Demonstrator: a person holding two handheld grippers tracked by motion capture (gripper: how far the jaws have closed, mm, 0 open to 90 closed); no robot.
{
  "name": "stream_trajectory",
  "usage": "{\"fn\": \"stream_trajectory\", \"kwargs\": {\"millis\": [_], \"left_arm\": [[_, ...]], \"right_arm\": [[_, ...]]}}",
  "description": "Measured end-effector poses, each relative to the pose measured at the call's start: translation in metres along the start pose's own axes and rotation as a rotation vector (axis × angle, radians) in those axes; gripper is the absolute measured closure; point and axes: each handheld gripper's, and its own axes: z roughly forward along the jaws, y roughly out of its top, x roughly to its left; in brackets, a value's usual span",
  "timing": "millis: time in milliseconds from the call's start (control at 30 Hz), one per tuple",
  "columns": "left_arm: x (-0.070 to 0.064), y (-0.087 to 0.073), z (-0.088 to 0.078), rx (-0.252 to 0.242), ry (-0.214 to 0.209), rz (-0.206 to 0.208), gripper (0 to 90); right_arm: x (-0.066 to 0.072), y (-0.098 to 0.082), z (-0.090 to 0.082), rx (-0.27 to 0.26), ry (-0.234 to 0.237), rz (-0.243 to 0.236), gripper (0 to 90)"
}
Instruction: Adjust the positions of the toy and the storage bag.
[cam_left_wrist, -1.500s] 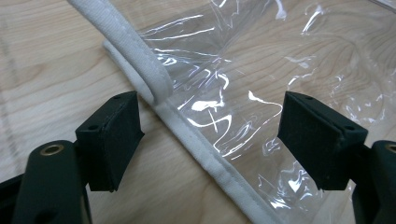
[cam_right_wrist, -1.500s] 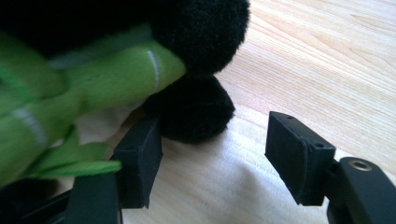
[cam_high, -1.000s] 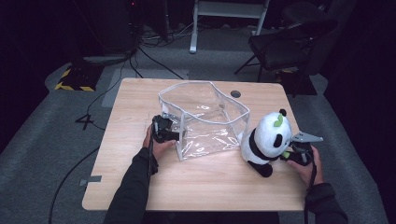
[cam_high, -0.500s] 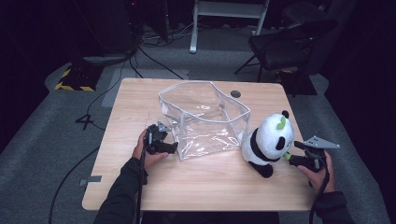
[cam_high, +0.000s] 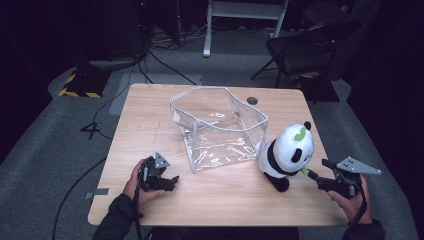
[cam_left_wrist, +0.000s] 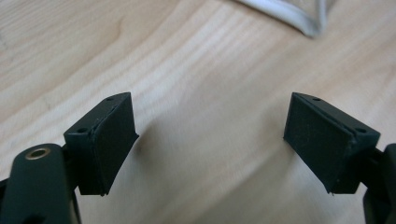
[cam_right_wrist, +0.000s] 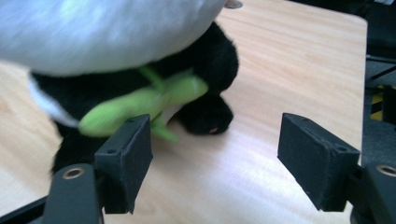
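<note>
Left gripper (cam_high: 172, 179): low over table (cam_high: 150, 120), jaws spread, empty. Right gripper (cam_high: 312, 175): level, jaws just released, toy panda (cam_high: 287, 152) directly ahead.

Bright lit table (cam_high: 150, 115), dark surroundings; close plush panda (cam_right_wrist: 116, 51) blurred.

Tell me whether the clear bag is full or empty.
Empty. The clear bag stands open-topped on the table, and only wood grain shows through its walls; the panda toy stands outside, beside it.
</note>
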Motion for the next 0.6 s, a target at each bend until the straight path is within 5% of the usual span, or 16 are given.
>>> {"fn": "stream_trajectory", "kwargs": {"millis": [167,333,433,600], "left_arm": [[-0.001,-0.015,-0.005,-0.019,-0.045,-0.035,15.9],[-0.002,-0.021,-0.007,-0.051,-0.04,-0.042,15.6],[-0.002,-0.023,-0.007,-0.059,-0.044,-0.051,15.5],[-0.002,-0.021,-0.006,-0.055,-0.039,-0.044,14.1]], "right_arm": [[0.023,-0.006,-0.006,-0.011,0.073,-0.028,29.6],[0.056,-0.012,0.015,0.056,0.158,-0.084,27.2],[0.065,-0.013,0.027,0.078,0.185,-0.069,26.8],[0.079,-0.014,0.042,0.116,0.178,-0.108,31.6]]}}
